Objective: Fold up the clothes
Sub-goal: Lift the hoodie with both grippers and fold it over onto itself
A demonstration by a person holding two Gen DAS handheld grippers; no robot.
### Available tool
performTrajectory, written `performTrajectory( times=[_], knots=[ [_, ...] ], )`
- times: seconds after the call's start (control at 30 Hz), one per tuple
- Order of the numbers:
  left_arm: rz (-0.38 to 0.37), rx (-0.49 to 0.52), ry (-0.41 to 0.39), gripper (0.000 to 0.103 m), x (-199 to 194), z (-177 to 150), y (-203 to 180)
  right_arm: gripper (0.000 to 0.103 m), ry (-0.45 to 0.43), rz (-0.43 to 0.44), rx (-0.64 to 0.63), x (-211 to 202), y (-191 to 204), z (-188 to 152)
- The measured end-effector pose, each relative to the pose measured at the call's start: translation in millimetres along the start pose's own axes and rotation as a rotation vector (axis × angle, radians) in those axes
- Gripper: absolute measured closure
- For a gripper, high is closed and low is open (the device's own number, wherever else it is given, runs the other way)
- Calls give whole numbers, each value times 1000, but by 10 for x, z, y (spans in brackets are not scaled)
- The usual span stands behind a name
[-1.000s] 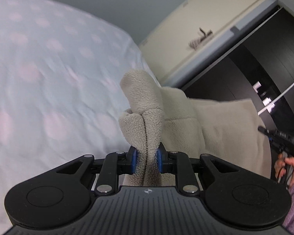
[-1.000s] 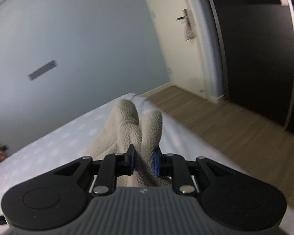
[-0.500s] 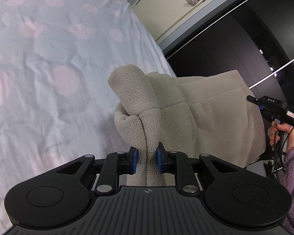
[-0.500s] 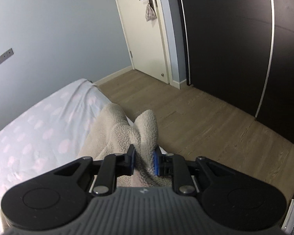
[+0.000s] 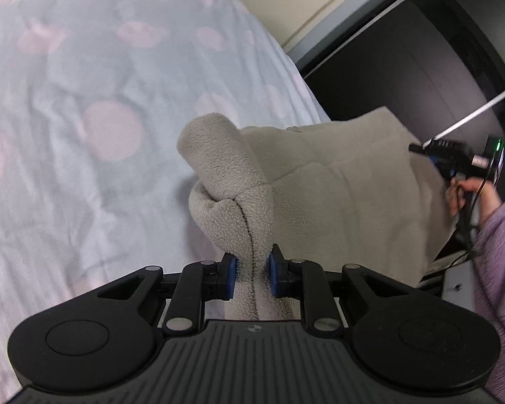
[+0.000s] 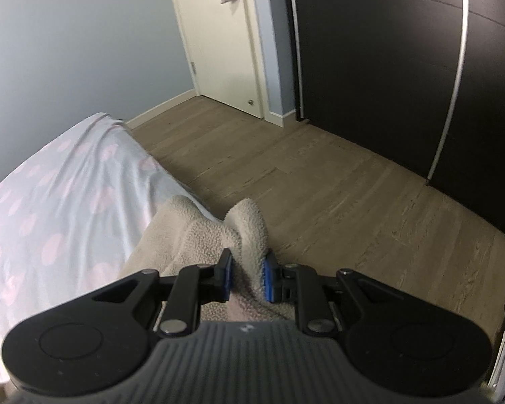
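A beige fleece garment (image 5: 336,198) hangs stretched between both grippers above the bed. My left gripper (image 5: 252,274) is shut on a bunched corner of it, the blue pads pinching the fleece along a dark seam. In the right wrist view my right gripper (image 6: 247,277) is shut on another bunched corner of the beige fleece garment (image 6: 198,235), which trails down to the left over the bed's edge. The right gripper (image 5: 454,158) also shows at the far side of the left wrist view, held by a hand in a purple sleeve (image 5: 498,235).
A bed sheet (image 5: 84,118), pale blue with pink dots, spreads under and left of the garment. The bed sheet (image 6: 60,195) ends at a wooden floor (image 6: 320,185). A dark wardrobe (image 6: 404,60) and a cream door (image 6: 219,40) stand beyond.
Both grippers have sunk toward the bed and tipped downward, carrying the fleece with them. The sheet looms larger in the left view and more floor shows in the right. The grips are unchanged.
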State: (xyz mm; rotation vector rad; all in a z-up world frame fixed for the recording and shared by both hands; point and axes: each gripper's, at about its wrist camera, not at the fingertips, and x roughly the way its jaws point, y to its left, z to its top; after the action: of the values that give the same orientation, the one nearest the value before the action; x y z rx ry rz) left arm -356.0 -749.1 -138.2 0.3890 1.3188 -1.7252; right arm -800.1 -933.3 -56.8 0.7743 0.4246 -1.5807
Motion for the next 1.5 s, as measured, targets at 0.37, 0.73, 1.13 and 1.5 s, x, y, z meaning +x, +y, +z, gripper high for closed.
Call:
performTrajectory(
  times=[0.37,0.73,1.13,1.5],
  knots=[
    [-95,83,-63,87,-423,-84,-533,83,-114,64,17,-884,-171,105],
    [-191,111,-50,87,-566,-207,-773,83,-199,10,-23,-1867,-331,282],
    [-72,69,59,87,-24,-252,-433,83,-22,-47,-29,-1045,-585,-109],
    [61,74,151,87,476,-250,0,82,67,-148,16,139,-814,-302]
  ],
)
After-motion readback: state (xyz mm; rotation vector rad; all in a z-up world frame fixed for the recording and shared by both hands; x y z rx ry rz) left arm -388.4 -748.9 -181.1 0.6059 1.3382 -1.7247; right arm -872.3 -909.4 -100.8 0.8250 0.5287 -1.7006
